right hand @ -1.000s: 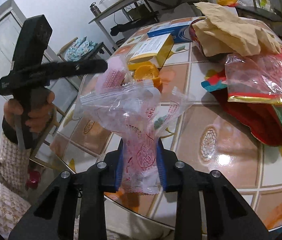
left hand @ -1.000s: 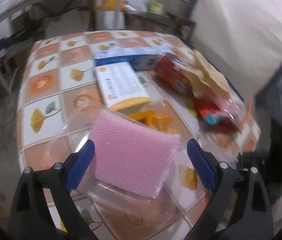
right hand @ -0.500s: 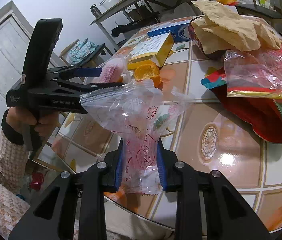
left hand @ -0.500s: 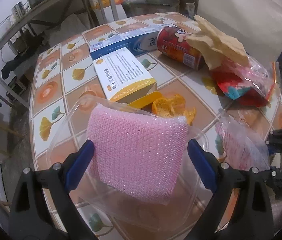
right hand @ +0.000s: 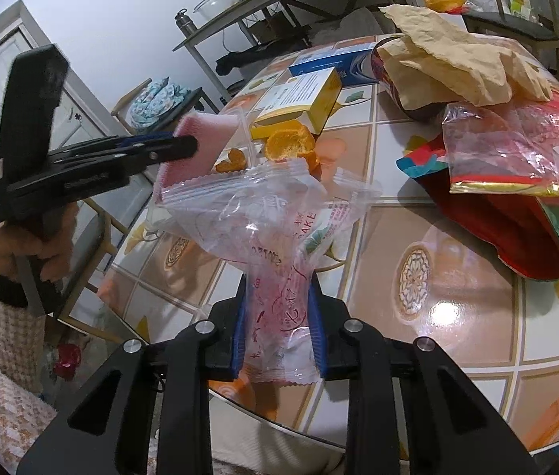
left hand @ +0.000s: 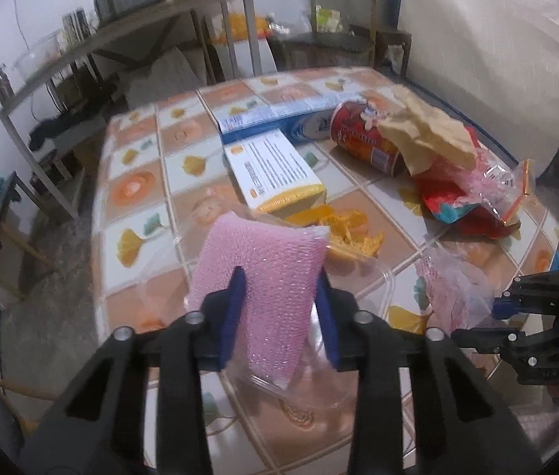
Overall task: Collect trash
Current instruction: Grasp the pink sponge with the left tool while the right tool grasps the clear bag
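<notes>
While the pink sponge pack is pinched by the just-closed jaws of the left gripper above the table's near edge, a clear wrapper bag is clamped in the right gripper beside it.

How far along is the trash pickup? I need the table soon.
Nothing looks binned yet. In hand: the left gripper has just closed on the pink sponge; the right gripper clamps a clear wrapper. Left: orange peels, yellow box, can, red bags.
</notes>
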A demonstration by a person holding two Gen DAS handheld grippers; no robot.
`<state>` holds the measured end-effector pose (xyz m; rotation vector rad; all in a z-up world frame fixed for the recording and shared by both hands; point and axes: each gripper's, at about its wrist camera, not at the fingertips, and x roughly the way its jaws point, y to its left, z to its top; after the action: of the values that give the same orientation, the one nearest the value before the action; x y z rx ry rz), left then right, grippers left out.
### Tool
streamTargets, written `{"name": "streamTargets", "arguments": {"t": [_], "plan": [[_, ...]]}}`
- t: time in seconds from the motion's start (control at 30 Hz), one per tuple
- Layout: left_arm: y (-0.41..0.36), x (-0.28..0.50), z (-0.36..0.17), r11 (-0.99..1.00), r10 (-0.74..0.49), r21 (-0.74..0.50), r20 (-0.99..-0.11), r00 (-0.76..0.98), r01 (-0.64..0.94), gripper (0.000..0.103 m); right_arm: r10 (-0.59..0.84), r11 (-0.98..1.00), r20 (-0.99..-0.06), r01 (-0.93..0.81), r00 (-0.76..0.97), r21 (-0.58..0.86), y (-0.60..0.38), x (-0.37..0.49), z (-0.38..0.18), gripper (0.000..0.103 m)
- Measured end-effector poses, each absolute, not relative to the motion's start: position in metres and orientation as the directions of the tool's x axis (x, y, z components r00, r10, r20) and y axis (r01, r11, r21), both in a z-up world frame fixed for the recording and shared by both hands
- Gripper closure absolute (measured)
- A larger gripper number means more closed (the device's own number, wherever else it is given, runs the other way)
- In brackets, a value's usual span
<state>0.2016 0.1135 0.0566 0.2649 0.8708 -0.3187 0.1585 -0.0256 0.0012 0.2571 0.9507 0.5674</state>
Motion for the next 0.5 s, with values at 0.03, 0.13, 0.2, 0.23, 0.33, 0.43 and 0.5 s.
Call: {"name": "streamTargets", "arguments": {"t": [0.03, 0.13, 0.2, 0.23, 0.33, 0.43, 0.5], "plan": [[0.114, 0.200, 0.059, 0.921, -0.163, 0.103, -0.775, 0.610, 0.377, 0.075, 0.560, 0.828, -0.694, -0.340, 0.453, 0.446, -0.026, 0.158, 0.002, 0.079], [0.117, 0.193, 0.065, 0.921, -0.166, 0.113, -0.753, 0.637, 0.373, 0.078, 0.548, 0.836, -0.696, -0.327, 0.463, 0.441, -0.026, 0.157, 0.003, 0.081], [0.120, 0.187, 0.071, 0.924, -0.158, 0.128, -0.731, 0.664, 0.360, 0.078, 0.541, 0.841, -0.697, -0.320, 0.470, 0.437, -0.026, 0.156, 0.005, 0.083], [0.121, 0.186, 0.073, 0.924, -0.156, 0.133, -0.724, 0.672, 0.357, 0.079, 0.537, 0.843, -0.695, -0.314, 0.477, 0.436, -0.027, 0.154, 0.006, 0.084], [0.127, 0.176, 0.083, 0.928, -0.163, 0.135, -0.693, 0.702, 0.348, 0.079, 0.530, 0.848, -0.689, -0.304, 0.494, 0.435, -0.028, 0.151, 0.011, 0.085], [0.132, 0.164, 0.098, 0.930, -0.185, 0.123, -0.656, 0.731, 0.346, 0.079, 0.530, 0.848, -0.673, -0.301, 0.517, 0.436, -0.031, 0.147, 0.019, 0.085], [0.135, 0.156, 0.107, 0.932, -0.206, 0.108, -0.632, 0.748, 0.347, 0.079, 0.528, 0.848, -0.659, -0.303, 0.536, 0.434, -0.034, 0.142, 0.026, 0.085]]}}
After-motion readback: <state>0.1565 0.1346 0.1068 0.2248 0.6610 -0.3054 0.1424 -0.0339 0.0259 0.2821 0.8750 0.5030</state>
